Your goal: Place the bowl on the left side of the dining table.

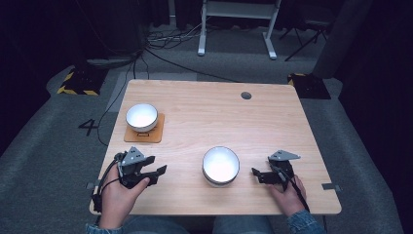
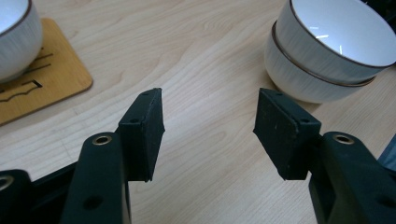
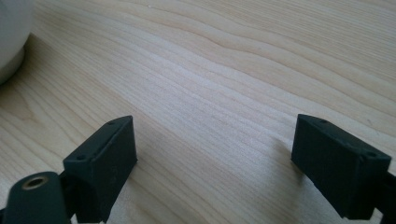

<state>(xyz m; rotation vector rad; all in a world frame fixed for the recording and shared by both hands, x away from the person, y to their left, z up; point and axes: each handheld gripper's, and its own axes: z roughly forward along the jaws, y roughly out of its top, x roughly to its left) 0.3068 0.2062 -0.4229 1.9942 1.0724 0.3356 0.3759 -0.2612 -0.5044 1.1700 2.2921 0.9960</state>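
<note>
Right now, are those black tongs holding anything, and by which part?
Nothing is held. The left tongs and the right tongs both stand open over bare table, apart from the stacked bowls.

Overhead view, two close (tabletop shared)

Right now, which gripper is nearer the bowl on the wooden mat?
Left. The left gripper sits just below the bowl; the right gripper lies far across the table.
</note>
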